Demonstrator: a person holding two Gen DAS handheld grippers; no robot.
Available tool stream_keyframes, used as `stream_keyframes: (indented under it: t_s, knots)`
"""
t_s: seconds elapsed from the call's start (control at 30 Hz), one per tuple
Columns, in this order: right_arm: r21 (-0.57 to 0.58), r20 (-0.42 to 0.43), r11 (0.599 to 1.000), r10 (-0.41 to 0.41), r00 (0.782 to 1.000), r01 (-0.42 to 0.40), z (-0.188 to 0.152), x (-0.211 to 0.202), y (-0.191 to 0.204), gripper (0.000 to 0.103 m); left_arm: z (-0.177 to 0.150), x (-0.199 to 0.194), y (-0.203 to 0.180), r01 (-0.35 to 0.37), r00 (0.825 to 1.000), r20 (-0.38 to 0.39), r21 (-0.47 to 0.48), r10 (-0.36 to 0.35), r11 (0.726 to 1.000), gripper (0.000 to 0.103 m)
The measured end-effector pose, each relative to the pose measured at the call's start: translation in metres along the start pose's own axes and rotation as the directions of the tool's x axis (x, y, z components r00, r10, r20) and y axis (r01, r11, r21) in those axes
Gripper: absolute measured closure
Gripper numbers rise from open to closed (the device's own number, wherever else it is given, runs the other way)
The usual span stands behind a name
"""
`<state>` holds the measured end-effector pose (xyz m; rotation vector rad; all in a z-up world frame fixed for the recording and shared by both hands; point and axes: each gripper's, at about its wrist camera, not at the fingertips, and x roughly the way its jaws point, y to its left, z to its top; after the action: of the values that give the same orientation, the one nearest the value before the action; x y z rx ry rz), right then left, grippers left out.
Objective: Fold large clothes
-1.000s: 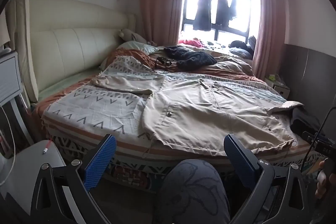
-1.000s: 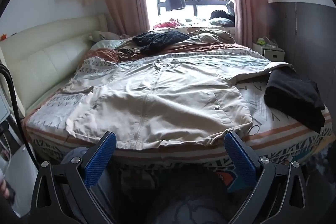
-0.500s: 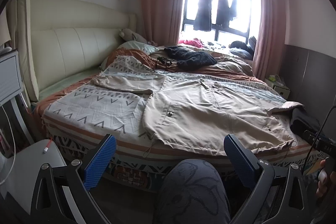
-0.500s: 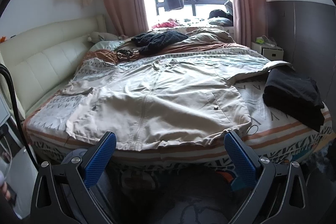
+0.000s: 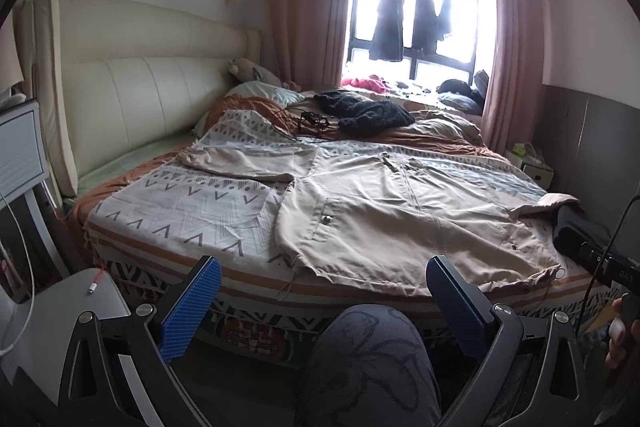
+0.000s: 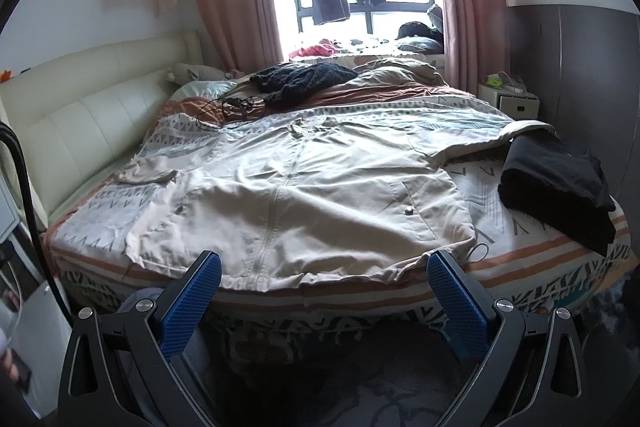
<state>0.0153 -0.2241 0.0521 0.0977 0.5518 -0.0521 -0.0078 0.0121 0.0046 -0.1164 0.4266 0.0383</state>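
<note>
A large beige coat [image 5: 400,215] [image 6: 304,195] lies spread flat, front up, on the patterned bedspread [image 5: 180,211] [image 6: 532,247], its hem along the bed's near edge and both sleeves out to the sides. My left gripper [image 5: 323,301] is open and held off the near edge of the bed, its blue pads [image 5: 192,307] wide apart with nothing between them. My right gripper [image 6: 323,301] is open too, just short of the coat's hem. A person's knee [image 5: 368,363] in grey patterned trousers shows between the left fingers.
A folded black garment [image 6: 556,187] sits on the bed's right side. A dark knitted item [image 6: 300,79] and cables [image 6: 236,105] lie further back. A cream headboard [image 5: 136,99] is left, a white nightstand [image 6: 508,97] right, a grey surface [image 5: 60,307] at near left.
Both views have drawn back and up slightly from the bed, so the coat sits a little higher and farther. Both grippers have stayed open. The coat has not moved.
</note>
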Motion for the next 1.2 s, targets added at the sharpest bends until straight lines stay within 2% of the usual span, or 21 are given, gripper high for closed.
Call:
stream_keyframes:
  t_s: [0.47, 0.93, 1.2]
  knots:
    - [0.019, 0.012, 1.0, -0.009, 1.0, 0.009, 0.003, -0.01, 0.0, 0.0, 0.002, -0.008, 0.0, 0.001, 1.0, 0.007, 0.022, -0.001, 1.0, 0.001]
    - [0.045, 0.048, 0.999, -0.009, 0.999, 0.007, 0.011, -0.037, -0.009, 0.0, 0.005, -0.019, -0.021, 0.006, 1.0, 0.021, 0.056, -0.007, 0.998, 0.001]
    - [0.052, 0.024, 0.999, 0.009, 1.0, -0.01, 0.012, -0.025, -0.016, 0.0, 0.017, -0.008, -0.031, -0.003, 1.0, 0.025, 0.08, 0.001, 0.997, 0.001]
